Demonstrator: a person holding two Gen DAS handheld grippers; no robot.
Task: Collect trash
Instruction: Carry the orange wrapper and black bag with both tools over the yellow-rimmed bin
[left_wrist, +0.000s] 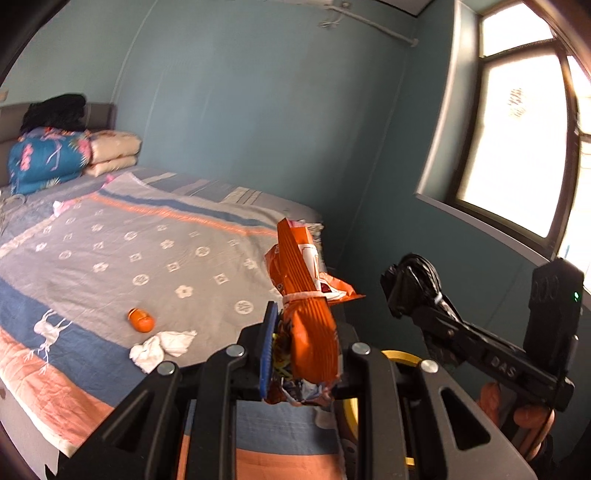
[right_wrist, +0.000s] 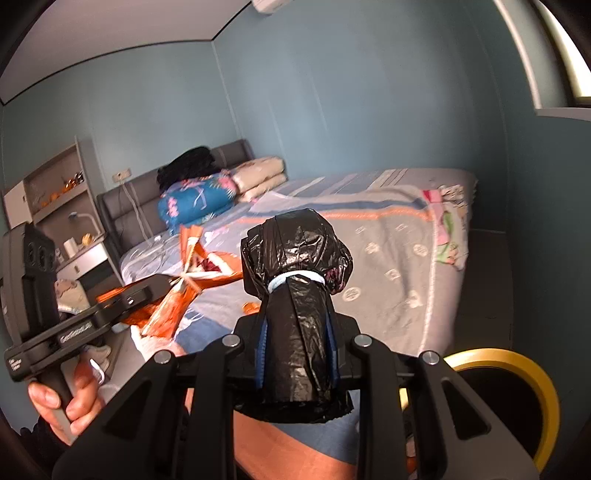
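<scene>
Both grippers point slightly downward over the bed (left_wrist: 110, 258). The left gripper (left_wrist: 303, 332) pinches an orange snack wrapper (left_wrist: 306, 295); the right gripper (right_wrist: 297, 343) clamps a rolled black trash bag (right_wrist: 295, 266).

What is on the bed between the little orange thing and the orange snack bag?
A crumpled white tissue lies on the bedspread between the small orange thing and the orange snack bag clamped in the left gripper. The left wrist view shows it.
</scene>
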